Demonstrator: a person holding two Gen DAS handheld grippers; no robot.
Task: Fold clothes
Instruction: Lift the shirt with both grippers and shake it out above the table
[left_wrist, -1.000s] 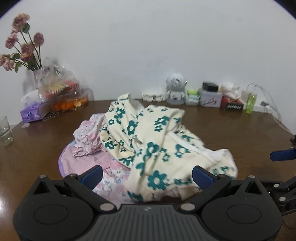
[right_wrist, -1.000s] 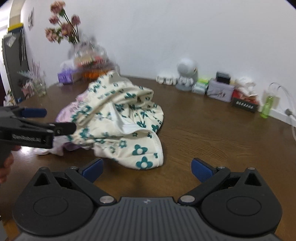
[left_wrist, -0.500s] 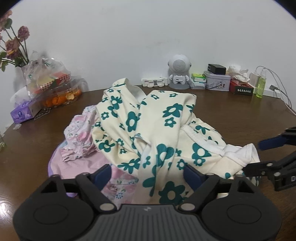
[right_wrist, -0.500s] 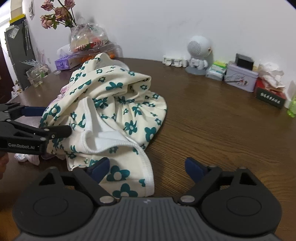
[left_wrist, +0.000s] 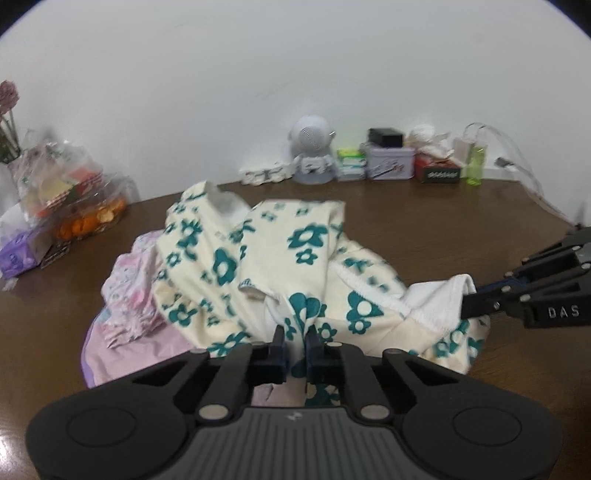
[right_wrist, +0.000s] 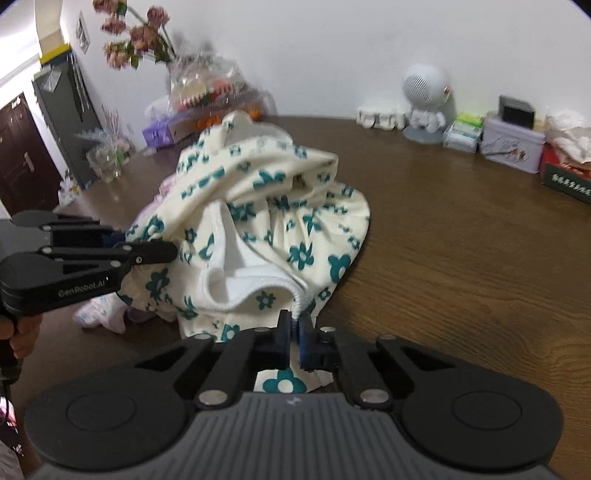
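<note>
Here my left fingers (left_wrist: 295, 341) pinch the cream floral garment (left_wrist: 266, 266), my right fingers (right_wrist: 294, 334) clench its white hem (right_wrist: 251, 291); the pink clothes (left_wrist: 129, 295) underneath lie mostly hidden.

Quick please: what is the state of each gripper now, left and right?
Left gripper: shut on the floral garment.
Right gripper: shut on the floral garment's white-lined hem.

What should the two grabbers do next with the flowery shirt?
Probably lift it up and pull apart. Both the left gripper and the right gripper are shut on edges of the crumpled shirt, which lies bunched over pink clothes.
</note>
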